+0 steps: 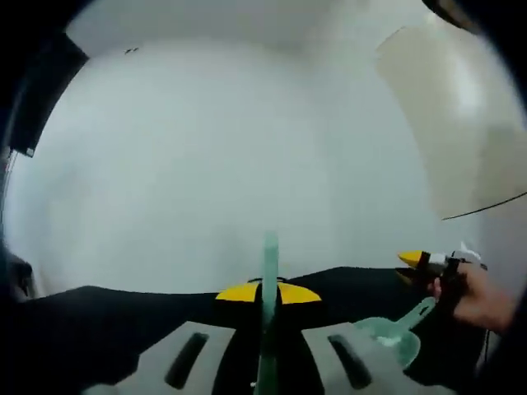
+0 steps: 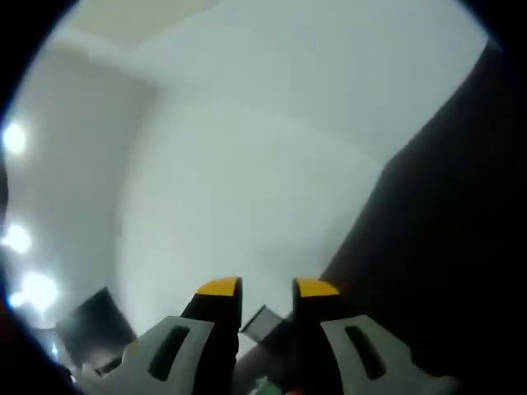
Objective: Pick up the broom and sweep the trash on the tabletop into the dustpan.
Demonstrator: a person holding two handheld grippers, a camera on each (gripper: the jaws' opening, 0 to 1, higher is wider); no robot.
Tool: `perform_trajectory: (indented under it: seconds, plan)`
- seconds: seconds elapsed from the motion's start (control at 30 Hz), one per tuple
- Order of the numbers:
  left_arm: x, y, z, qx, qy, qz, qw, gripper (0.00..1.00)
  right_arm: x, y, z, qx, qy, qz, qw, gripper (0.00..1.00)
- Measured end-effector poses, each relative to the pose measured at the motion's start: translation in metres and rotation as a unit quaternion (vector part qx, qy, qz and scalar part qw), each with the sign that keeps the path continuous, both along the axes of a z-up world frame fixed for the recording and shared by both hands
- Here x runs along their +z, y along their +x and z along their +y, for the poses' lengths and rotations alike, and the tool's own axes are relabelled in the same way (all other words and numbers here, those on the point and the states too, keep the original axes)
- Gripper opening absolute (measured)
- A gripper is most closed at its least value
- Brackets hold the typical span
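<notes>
L gripper [image 1: 268, 294] is clenched on a thin green handle [image 1: 269, 271], prob. the broom's. R gripper [image 2: 268, 288] has a gap between its tips; whether it grips the green bit at its base I can't tell. A green dustpan [image 1: 393, 332] sits right of the handle, near a hand [image 1: 478, 298]. No trash seen, so sweeping looks not yet done. No readable writing.

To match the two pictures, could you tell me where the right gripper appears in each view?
Left gripper view: right gripper at the right edge, held by a hand.
Right gripper view: right gripper rises from bottom centre, yellow-tipped.
Shared landmark: the white wall behind.
</notes>
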State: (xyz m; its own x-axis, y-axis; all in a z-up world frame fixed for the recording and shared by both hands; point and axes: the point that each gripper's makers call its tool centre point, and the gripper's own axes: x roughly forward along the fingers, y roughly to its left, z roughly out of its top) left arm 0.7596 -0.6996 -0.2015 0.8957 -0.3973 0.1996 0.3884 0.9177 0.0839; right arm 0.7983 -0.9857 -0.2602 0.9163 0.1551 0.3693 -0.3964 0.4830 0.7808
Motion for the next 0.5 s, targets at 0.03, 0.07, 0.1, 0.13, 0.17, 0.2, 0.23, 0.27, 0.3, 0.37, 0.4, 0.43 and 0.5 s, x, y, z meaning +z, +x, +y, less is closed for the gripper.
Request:
perform_trajectory:
  seconds: [0.03,0.07,0.1,0.13,0.17,0.2,0.23,0.27,0.3,0.37,0.4,0.43,0.5]
  plan:
    - [0.004,0.005,-0.007,-0.010,-0.012,-0.001,0.9999,0.04,0.000,0.000,0.000,0.001,0.000,0.000,1.0000,0.26]
    - [0.010,0.007,-0.012,-0.023,-0.025,-0.008,0.9994,0.04,0.000,0.000,0.000,0.002,0.001,-0.001,1.0000,0.26]
    - [0.014,0.008,-0.015,-0.035,-0.038,-0.007,0.9986,0.04,0.000,0.000,0.000,0.002,0.001,-0.001,1.0000,0.26]
    - [0.020,0.009,-0.019,-0.050,-0.049,-0.009,0.9975,0.04,0.001,0.000,0.000,0.003,0.002,-0.002,1.0000,0.26]
    - [0.024,0.013,-0.016,-0.046,-0.044,-0.011,0.9979,0.04,0.001,-0.001,0.001,0.004,0.003,-0.003,1.0000,0.26]
    - [0.030,0.015,-0.016,-0.042,-0.032,-0.020,0.9984,0.04,0.001,-0.001,0.001,0.004,0.004,-0.003,1.0000,0.26]
    - [0.038,0.014,-0.014,-0.044,-0.023,-0.032,0.9982,0.04,0.002,-0.001,0.001,0.004,0.004,-0.003,1.0000,0.26]
    - [0.046,0.014,-0.010,-0.045,-0.019,-0.045,0.9978,0.04,0.002,-0.001,0.001,0.005,0.005,-0.004,1.0000,0.26]
    - [0.052,0.012,-0.003,-0.044,-0.022,-0.047,0.9977,0.04,0.002,-0.001,0.000,0.005,0.006,-0.005,1.0000,0.26]
    - [0.063,0.008,0.012,-0.045,-0.024,-0.050,0.9974,0.04,0.003,-0.002,0.000,0.005,0.009,-0.008,0.9999,0.26]
    - [0.067,0.004,0.015,-0.064,-0.014,-0.050,0.9966,0.04,0.003,-0.002,0.000,0.005,0.010,-0.008,0.9999,0.26]
    - [0.068,0.000,0.016,-0.089,0.009,-0.045,0.9949,0.04,0.003,-0.002,0.000,0.005,0.011,-0.008,0.9999,0.26]
    - [0.067,-0.008,0.030,-0.121,0.016,-0.017,0.9924,0.04,0.003,-0.002,0.001,0.006,0.011,-0.009,0.9999,0.26]
